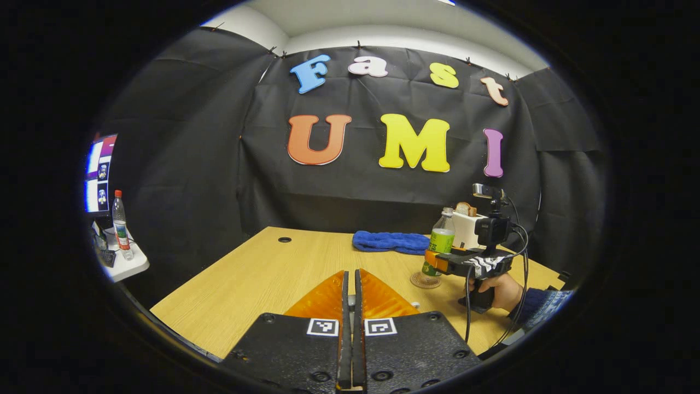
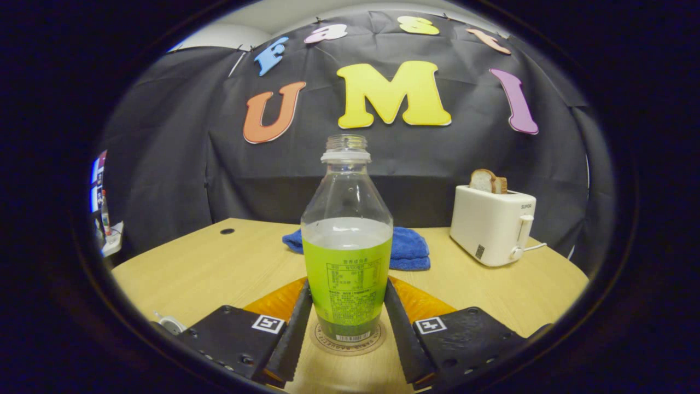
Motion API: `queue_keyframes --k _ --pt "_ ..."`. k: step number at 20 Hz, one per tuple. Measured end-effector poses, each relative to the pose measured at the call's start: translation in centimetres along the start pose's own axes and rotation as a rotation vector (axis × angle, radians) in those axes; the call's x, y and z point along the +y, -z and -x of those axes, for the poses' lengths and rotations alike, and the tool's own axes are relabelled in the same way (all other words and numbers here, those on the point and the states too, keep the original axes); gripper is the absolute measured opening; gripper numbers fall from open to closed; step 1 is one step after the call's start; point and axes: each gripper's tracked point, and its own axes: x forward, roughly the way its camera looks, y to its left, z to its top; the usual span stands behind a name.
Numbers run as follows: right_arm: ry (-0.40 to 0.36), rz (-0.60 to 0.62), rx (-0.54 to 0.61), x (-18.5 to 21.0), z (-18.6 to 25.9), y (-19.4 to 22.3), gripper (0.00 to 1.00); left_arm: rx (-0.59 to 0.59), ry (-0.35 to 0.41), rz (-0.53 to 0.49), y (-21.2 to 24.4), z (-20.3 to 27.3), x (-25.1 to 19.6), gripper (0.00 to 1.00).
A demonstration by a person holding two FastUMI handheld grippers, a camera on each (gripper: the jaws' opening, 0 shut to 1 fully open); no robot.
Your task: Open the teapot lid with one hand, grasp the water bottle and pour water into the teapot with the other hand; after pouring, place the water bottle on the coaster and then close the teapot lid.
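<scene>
Table (image 2: pixel 219 262) bears the bottle (image 2: pixel 347 257), upright on the coaster (image 2: pixel 348 343), dead ahead between the right gripper (image 2: pixel 347 328) fingers, which flank it without clearly pressing. Left gripper (image 1: pixel 351 306), jaws pressed together, hangs farther off.

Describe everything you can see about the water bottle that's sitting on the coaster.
The water bottle is clear plastic with no cap on its threaded neck, a white ring below the threads, and a green printed label around its lower half. Liquid reaches roughly the top of the label. It stands upright on a round coaster on the wooden table. The right gripper flanks its lower body, jaws close along both sides; whether they press on it is unclear.
</scene>
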Motion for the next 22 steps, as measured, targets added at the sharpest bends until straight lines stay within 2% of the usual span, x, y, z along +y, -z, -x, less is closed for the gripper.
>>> queue_keyframes --k 5,8,9,10,11,12,15,16,20,22 --pt "0.001 0.065 0.002 0.8 -0.3 1.0 0.72 0.007 0.003 -0.021 0.4 -0.1 -0.5 0.04" --pt "0.009 0.102 -0.018 0.8 -0.2 0.9 0.77 -0.001 0.005 -0.046 0.2 -0.2 -0.8 0.04" --pt "0.011 0.102 -0.016 0.8 0.1 0.7 0.80 -0.002 0.011 -0.043 0.2 -0.2 -1.0 0.04" --pt "0.007 0.099 -0.017 0.9 0.5 0.5 0.90 -0.003 0.014 -0.042 0.2 -0.2 -1.1 0.04" --pt "0.003 0.092 -0.019 1.0 0.9 0.1 0.92 -0.006 0.016 -0.041 0.2 -0.2 -1.0 0.03" --pt "-0.008 0.083 -0.026 1.2 1.5 -0.1 0.99 -0.012 0.020 -0.034 0.2 -0.3 -1.0 0.04" --pt "0.007 0.088 -0.052 0.6 3.9 -1.0 0.95 -0.021 0.047 -0.016 0.5 -0.6 -1.4 0.04" --pt "0.007 0.095 -0.058 0.5 4.7 -0.9 0.99 -0.025 0.050 -0.017 0.6 -0.7 -1.3 0.04" --pt "0.018 0.102 -0.089 -1.2 9.1 -0.2 0.92 -0.053 0.109 0.009 1.0 -1.9 -2.6 0.04" --pt "0.010 0.096 -0.085 -2.0 11.2 0.5 0.95 -0.069 0.140 -0.003 1.1 -2.5 -3.9 0.04"
